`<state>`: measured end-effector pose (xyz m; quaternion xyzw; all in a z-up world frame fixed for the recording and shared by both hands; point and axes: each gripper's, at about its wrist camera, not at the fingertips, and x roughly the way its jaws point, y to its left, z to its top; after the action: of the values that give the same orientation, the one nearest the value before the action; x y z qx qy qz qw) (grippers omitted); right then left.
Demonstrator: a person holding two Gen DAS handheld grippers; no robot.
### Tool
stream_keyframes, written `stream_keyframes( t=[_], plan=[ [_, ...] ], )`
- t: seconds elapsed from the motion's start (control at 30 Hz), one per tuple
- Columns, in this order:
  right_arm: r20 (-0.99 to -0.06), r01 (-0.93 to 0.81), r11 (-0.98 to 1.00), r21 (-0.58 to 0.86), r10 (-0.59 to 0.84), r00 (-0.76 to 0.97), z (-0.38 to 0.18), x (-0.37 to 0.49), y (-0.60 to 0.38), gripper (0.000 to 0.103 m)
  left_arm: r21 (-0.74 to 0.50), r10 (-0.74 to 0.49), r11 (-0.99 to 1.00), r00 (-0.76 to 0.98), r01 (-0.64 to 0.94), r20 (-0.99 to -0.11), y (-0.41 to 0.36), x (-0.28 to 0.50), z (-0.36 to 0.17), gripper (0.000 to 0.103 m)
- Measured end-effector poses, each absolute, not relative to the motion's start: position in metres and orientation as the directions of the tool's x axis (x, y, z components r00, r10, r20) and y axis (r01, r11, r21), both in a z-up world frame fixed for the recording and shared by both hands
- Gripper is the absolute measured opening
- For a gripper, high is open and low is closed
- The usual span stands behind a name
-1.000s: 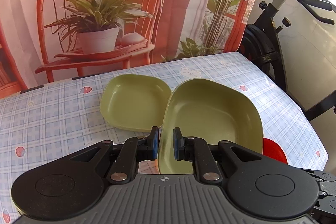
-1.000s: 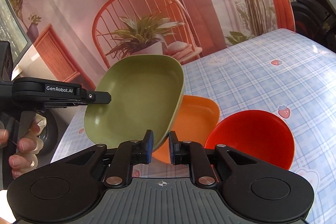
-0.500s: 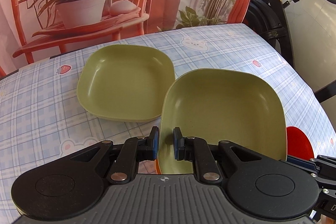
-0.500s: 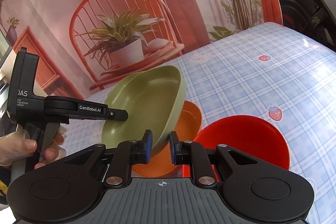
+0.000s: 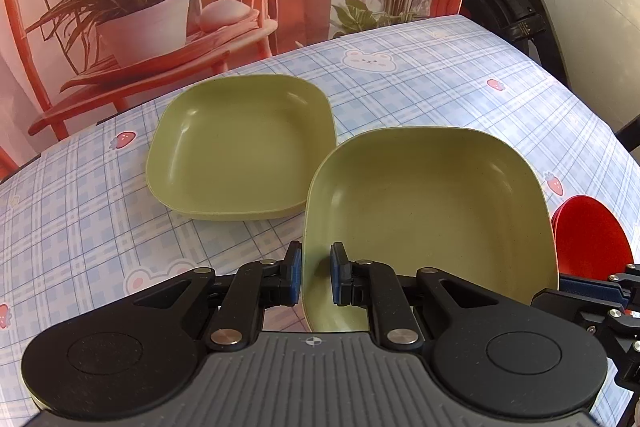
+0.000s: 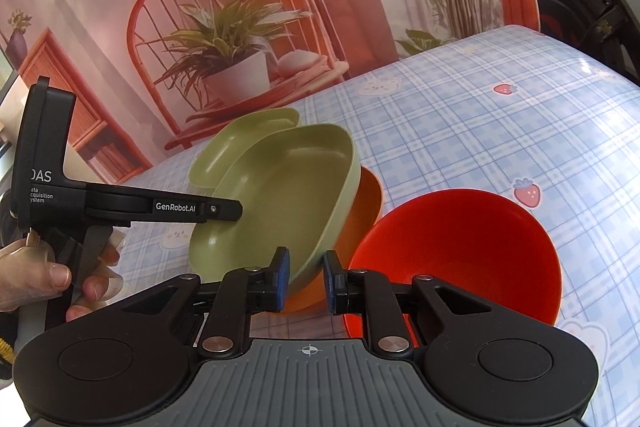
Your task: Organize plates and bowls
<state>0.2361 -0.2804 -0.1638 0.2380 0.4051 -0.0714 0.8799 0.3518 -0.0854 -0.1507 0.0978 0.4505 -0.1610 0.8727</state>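
My left gripper (image 5: 316,275) is shut on the near rim of a green square plate (image 5: 432,211), held slightly tilted just above the table. The right wrist view shows the left gripper (image 6: 238,209) side-on against that plate (image 6: 288,195). A second green plate (image 5: 244,151) lies flat behind it, also visible from the right (image 6: 244,139). My right gripper (image 6: 303,279) is shut on the rim of an orange plate (image 6: 360,211) that sits under the held green plate's edge. A red bowl (image 6: 472,247) stands to its right.
The table carries a blue checked cloth (image 5: 440,87) with bears and strawberries. A printed backdrop (image 5: 140,7) hangs behind it. An exercise bike (image 5: 512,7) stands past the table's right edge. A person's hand (image 6: 48,279) holds the left gripper's handle.
The left gripper has come down with the green plate, which has gone from steeply tilted to nearly level beside the flat green plate. The right gripper has barely moved.
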Motion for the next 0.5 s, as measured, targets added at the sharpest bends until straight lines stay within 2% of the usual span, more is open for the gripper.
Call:
stream_keyframes(
  t=[0.27,0.5],
  plan=[
    [-0.759,0.309,0.883,0.353,0.078,0.646,-0.1650,0.2397,-0.2795,0.017,0.028,-0.185,0.934,0.550,0.356,-0.815,-0.0816,0.3508,-0.1503,0.016],
    [-0.762,0.279,0.904,0.325,0.076,0.643,-0.1610,0.2399,-0.2738,0.023,0.025,-0.174,0.945,0.565,0.326,-0.806,-0.0776,0.3481,-0.1481,0.016]
  ],
)
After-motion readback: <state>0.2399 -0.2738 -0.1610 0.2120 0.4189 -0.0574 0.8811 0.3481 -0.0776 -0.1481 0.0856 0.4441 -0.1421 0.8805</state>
